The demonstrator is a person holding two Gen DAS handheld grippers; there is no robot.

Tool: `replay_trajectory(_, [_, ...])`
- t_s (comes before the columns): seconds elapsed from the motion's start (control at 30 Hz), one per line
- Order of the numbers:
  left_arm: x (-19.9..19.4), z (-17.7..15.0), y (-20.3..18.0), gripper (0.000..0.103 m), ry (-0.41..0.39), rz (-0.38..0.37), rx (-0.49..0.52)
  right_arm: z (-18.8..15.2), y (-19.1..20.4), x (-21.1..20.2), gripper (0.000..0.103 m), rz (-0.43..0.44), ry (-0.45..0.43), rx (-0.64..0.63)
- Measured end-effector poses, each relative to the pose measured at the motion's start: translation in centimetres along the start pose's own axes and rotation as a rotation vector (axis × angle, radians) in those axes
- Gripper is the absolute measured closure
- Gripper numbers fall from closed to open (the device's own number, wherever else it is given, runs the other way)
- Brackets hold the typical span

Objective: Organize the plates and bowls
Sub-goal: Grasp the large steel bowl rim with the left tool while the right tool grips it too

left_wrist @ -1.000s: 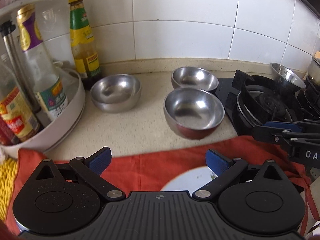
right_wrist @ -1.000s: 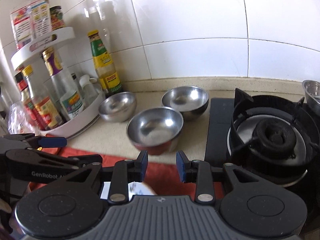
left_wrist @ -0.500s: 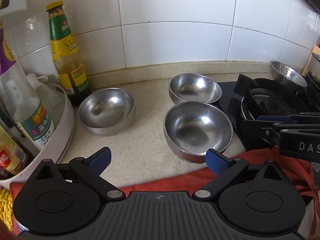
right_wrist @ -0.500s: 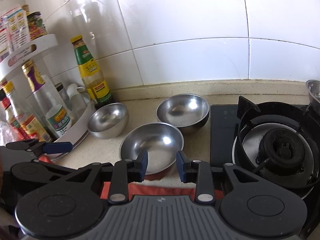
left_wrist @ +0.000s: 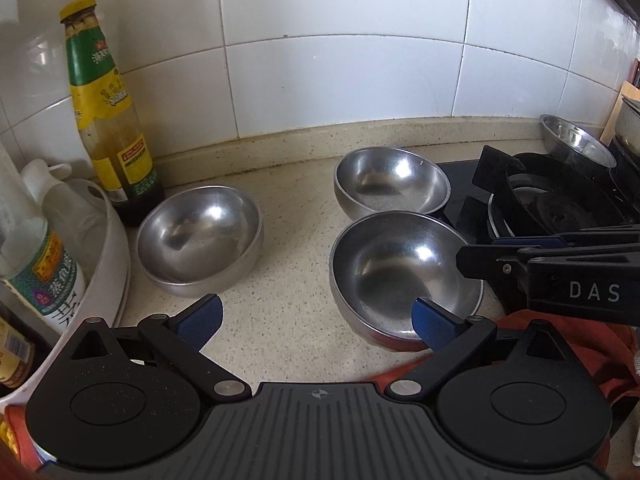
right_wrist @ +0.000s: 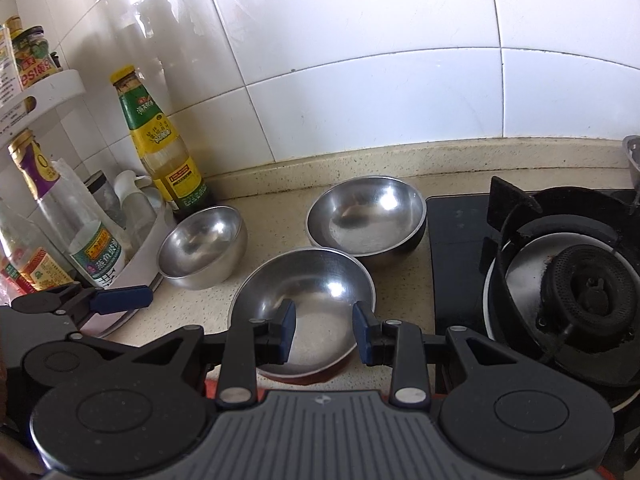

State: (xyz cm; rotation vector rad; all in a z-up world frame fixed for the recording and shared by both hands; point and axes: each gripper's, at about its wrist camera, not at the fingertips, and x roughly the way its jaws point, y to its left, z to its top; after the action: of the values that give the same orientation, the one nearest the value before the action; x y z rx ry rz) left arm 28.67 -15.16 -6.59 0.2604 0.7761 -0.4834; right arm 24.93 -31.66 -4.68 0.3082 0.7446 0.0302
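Three steel bowls stand on the beige counter. The near bowl (left_wrist: pixel 404 276) (right_wrist: pixel 308 304) has a red underside. A second bowl (left_wrist: pixel 390 186) (right_wrist: pixel 366 218) stands behind it, and a third (left_wrist: pixel 200 236) (right_wrist: pixel 202 246) to the left by the sauce bottle. My left gripper (left_wrist: pixel 318 320) is wide open and empty, its right finger over the near bowl's front rim. My right gripper (right_wrist: pixel 324 334) is partly open and empty, just above the near bowl's front part; it also shows in the left wrist view (left_wrist: pixel 560 268).
A green-labelled sauce bottle (left_wrist: pixel 110 120) stands by the tiled wall. A white rack (left_wrist: pixel 112 264) with bottles is at the left. A black gas stove (right_wrist: pixel 560 288) is at the right, with another steel bowl (left_wrist: pixel 574 146) behind it. A red cloth (left_wrist: pixel 568 344) lies at the front edge.
Both grippers have moved forward toward the bowls, so the near bowl is now right at their fingertips. The red cloth has slipped mostly out of view. The bowls have not moved.
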Motion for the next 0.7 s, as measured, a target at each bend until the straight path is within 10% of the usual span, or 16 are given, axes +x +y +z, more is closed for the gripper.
replay_trajectory(0.7, [3.4, 0.4, -0.3, 0.006, 0.031, -0.017, 0.044, 0.7, 0.2, 4.1, 0.072, 0.04, 0.089, -0.002])
